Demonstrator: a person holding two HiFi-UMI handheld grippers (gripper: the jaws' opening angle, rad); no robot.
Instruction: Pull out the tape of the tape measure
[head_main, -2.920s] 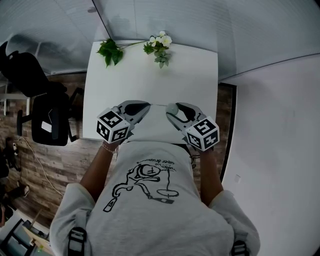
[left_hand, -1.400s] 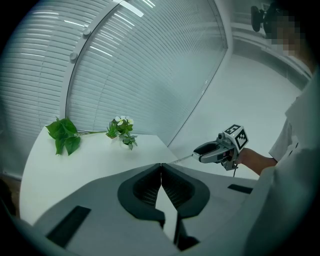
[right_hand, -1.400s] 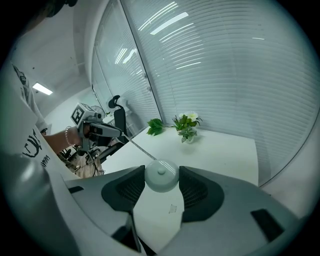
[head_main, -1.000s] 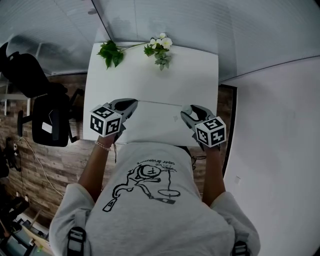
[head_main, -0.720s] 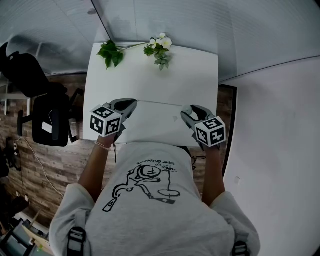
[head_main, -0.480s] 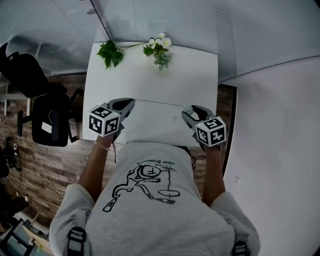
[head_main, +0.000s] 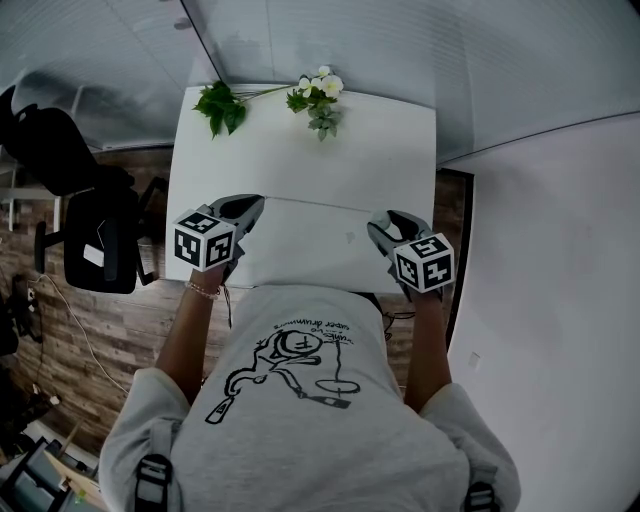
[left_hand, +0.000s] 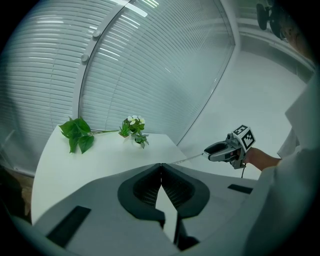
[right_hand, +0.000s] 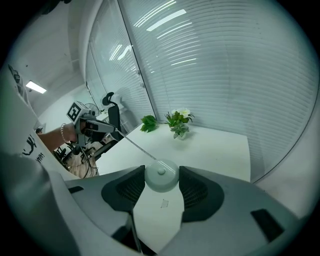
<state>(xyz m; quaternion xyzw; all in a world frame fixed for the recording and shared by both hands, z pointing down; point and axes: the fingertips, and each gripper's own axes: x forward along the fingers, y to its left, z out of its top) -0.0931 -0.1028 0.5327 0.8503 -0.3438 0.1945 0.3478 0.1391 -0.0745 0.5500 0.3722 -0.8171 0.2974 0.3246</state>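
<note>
While taut, tape (head_main: 318, 205) within table (head_main: 300, 160) edges.

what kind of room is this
Probably an office or small meeting room: a black office chair stands beside a plain white table, and slatted blinds cover the glazed wall behind it.

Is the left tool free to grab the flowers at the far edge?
Probably not. Nothing on the table blocks the way, but the left tool is shut on the tape, which runs across to the tape measure in the right tool.
</note>
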